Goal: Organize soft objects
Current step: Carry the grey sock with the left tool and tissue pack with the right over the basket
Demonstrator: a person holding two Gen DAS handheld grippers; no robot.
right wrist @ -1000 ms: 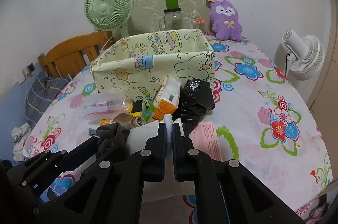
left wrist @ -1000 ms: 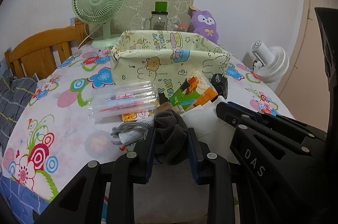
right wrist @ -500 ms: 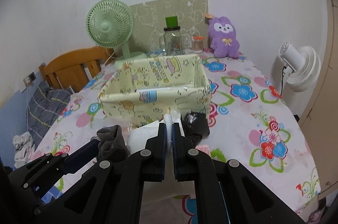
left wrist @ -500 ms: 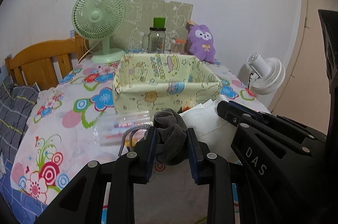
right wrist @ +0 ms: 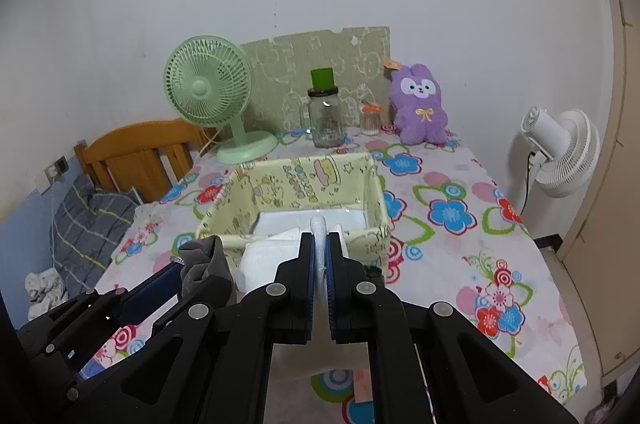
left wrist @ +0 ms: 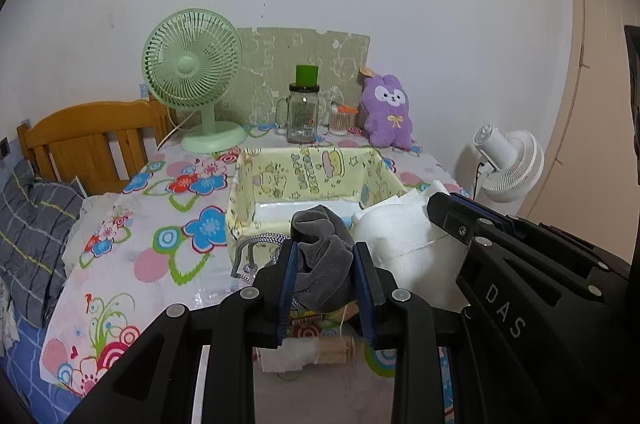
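Note:
My left gripper [left wrist: 324, 256] is shut on a bunched grey sock [left wrist: 320, 252], held in the air just before the near wall of the yellow cartoon-print fabric bin [left wrist: 304, 172]. My right gripper [right wrist: 320, 248] is shut on the edge of a white foam sheet [right wrist: 268, 256], held beside the sock and above the bin's [right wrist: 296, 184] near rim. The sheet also shows in the left wrist view [left wrist: 396, 236], and the sock in the right wrist view [right wrist: 206, 268]. The bin's white floor shows inside.
A green fan [left wrist: 192, 72], a glass jar with a green lid [left wrist: 303, 116] and a purple plush rabbit [left wrist: 386, 112] stand behind the bin. A white fan [right wrist: 560, 152] stands off the table's right. A wooden headboard [left wrist: 88, 140] is at left.
Both grippers have risen with their loads. The view now looks down into the bin, and the clutter in front of it has dropped out of sight below the fingers.

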